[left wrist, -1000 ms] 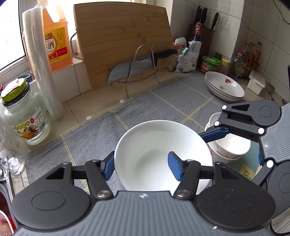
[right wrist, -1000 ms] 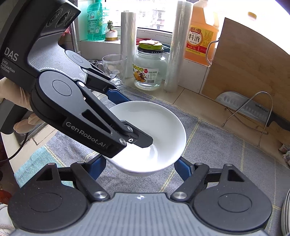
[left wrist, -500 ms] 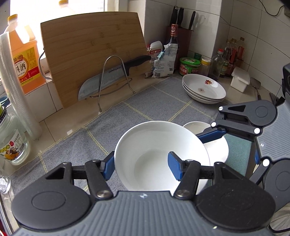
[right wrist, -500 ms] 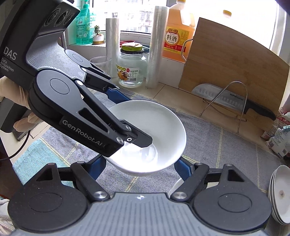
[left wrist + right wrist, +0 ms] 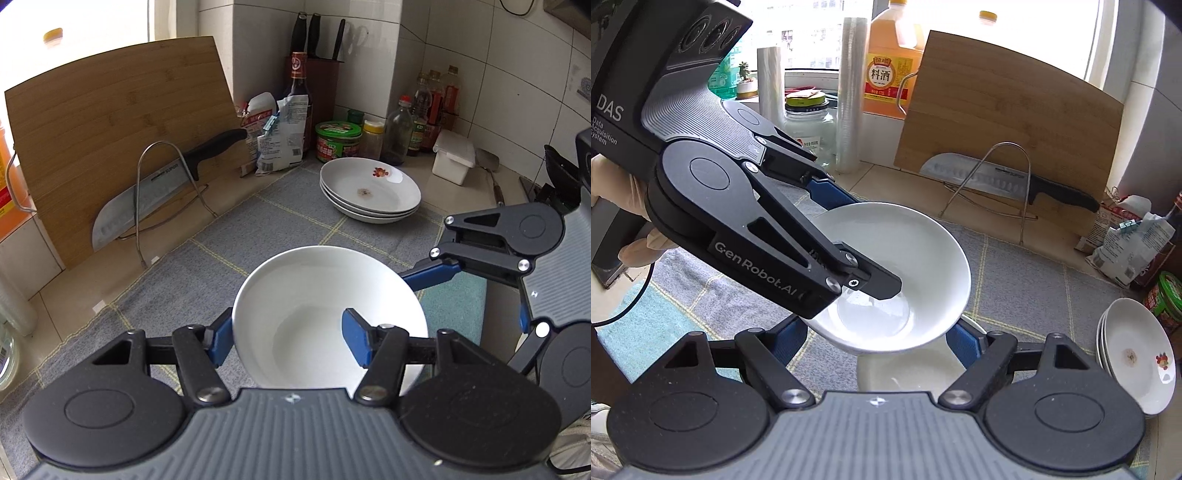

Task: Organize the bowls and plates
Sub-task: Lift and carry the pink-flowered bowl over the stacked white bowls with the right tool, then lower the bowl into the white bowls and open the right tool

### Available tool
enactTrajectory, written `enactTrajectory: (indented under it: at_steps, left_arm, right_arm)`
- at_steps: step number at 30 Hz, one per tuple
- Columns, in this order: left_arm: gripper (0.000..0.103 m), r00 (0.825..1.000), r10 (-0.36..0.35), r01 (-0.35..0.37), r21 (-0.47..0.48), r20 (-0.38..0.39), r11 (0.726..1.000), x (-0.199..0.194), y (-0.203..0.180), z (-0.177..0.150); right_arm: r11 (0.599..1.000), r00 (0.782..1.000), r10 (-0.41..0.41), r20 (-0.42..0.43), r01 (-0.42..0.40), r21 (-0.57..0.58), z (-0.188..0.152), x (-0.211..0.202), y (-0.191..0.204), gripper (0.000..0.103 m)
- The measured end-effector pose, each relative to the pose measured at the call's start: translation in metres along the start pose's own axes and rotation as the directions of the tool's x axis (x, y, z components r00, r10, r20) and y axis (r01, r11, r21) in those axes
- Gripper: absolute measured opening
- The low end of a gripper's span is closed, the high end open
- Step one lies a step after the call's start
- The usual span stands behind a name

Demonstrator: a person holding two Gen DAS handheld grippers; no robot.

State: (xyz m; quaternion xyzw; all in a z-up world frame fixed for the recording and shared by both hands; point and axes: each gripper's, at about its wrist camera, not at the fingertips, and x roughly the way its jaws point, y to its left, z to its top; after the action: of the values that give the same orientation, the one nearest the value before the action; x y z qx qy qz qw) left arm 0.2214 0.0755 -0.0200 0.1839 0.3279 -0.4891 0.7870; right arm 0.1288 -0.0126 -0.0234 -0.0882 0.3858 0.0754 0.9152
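The left tool (image 5: pixel 290 341) is clenched on the rim of a round white ceramic bowl (image 5: pixel 325 295); the right tool (image 5: pixel 877 338) cradles its far side, contact unclear.

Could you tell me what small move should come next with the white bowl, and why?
Probably lower the white bowl into the second bowl showing just beneath it. The left gripper pinches its rim, the right gripper straddles its far side, and it hangs above the mat.

A home kitchen, probably: tiled walls (image 5: pixel 461 55), knife block (image 5: pixel 321 74), cutting board (image 5: pixel 110 129), sauce bottles (image 5: pixel 424 110).
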Motion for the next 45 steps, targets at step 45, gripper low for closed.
enactTrajectory:
  at_steps: [45]
  left_arm:
    - [0.061,0.996,-0.048,0.051,0.035,-0.073,0.998,0.05,-0.03,0.0]
  right_arm:
    - [0.997,0.997,-0.003,-0.081,0.01,0.082,-0.031,0.006,-0.029,0.085]
